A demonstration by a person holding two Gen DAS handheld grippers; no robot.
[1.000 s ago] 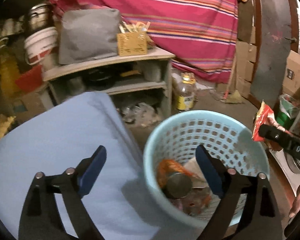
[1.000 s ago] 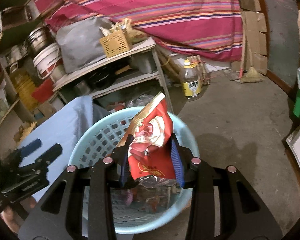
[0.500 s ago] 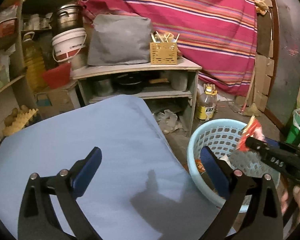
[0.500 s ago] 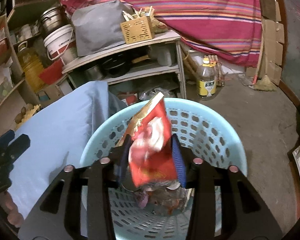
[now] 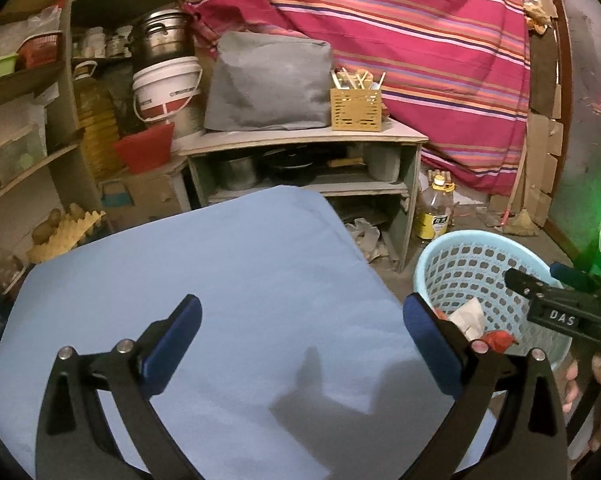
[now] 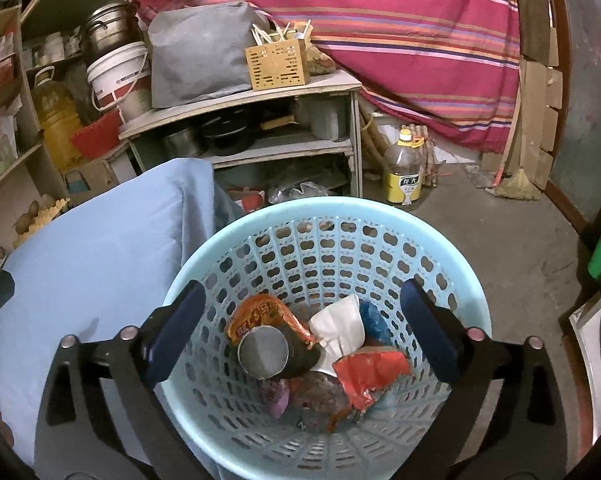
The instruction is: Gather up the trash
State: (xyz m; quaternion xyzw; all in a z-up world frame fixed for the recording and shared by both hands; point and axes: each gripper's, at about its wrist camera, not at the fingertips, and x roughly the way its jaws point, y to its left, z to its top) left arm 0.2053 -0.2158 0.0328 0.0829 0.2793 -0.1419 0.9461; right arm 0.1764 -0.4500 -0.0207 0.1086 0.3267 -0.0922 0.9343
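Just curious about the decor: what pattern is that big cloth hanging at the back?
Magenta-red cloth with thin multicoloured stripes; clearest in the left wrist view.

basket (image 5: 452, 252) bottom hidden — can (image 6: 263, 353) covers wrappers beneath

Both grippers' jaws wide — empty

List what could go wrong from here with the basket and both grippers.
1. The right gripper, jaws just opened and empty, hangs over the basket; swinging away low could clip its rim.
2. The red wrapper lies loosely on the pile and might shift.
3. The left gripper, open over the blue cloth, could snag it.
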